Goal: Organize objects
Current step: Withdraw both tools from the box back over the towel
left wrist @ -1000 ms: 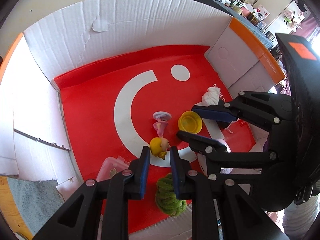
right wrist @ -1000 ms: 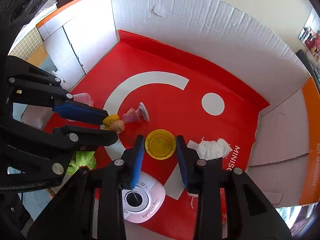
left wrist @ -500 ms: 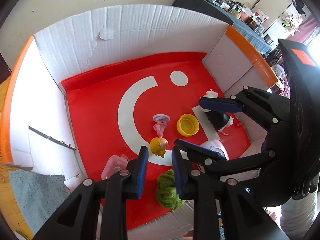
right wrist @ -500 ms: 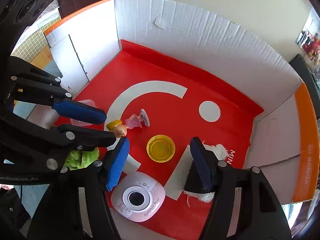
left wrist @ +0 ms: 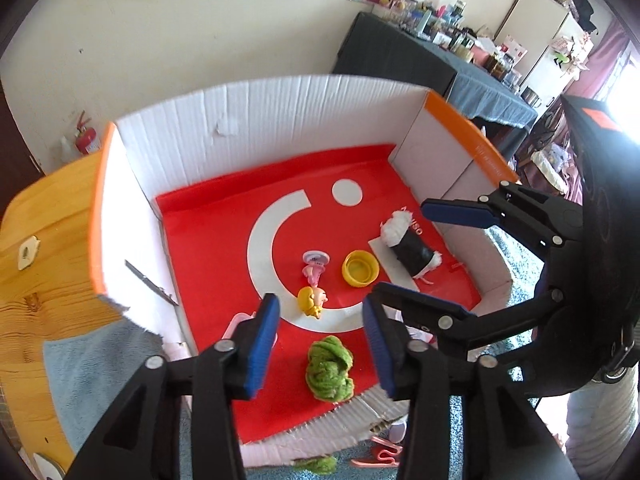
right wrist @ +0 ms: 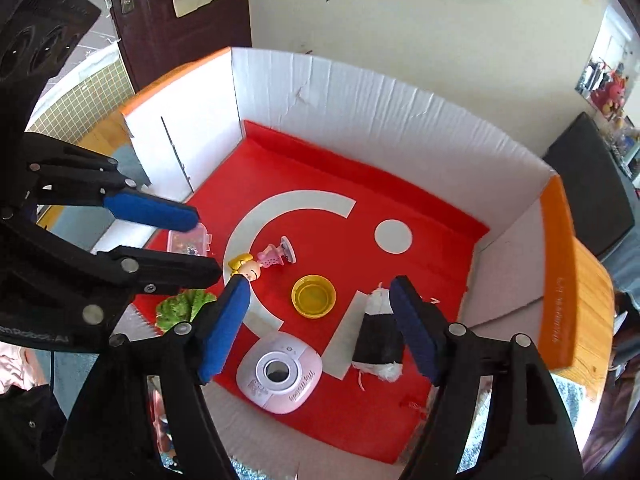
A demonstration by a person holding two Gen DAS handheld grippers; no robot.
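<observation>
Both claws, left [left wrist: 320, 340] and right [right wrist: 324, 320], wide apart and empty above a small doll [left wrist: 312, 296], yellow-haired, pink-dressed, on its side.

Left gripper [left wrist: 320, 344] and right gripper [right wrist: 320, 328] hang side by side, fingers spread.

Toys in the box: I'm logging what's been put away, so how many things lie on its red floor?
6: doll, yellow cap, sushi roll, pink camera, green bundle, pink case. Others may be hidden.

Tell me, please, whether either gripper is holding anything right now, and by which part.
Nothing is held. The left gripper and the right gripper both stand open above the red-floored cardboard box, with empty gaps between their blue pads.
</observation>
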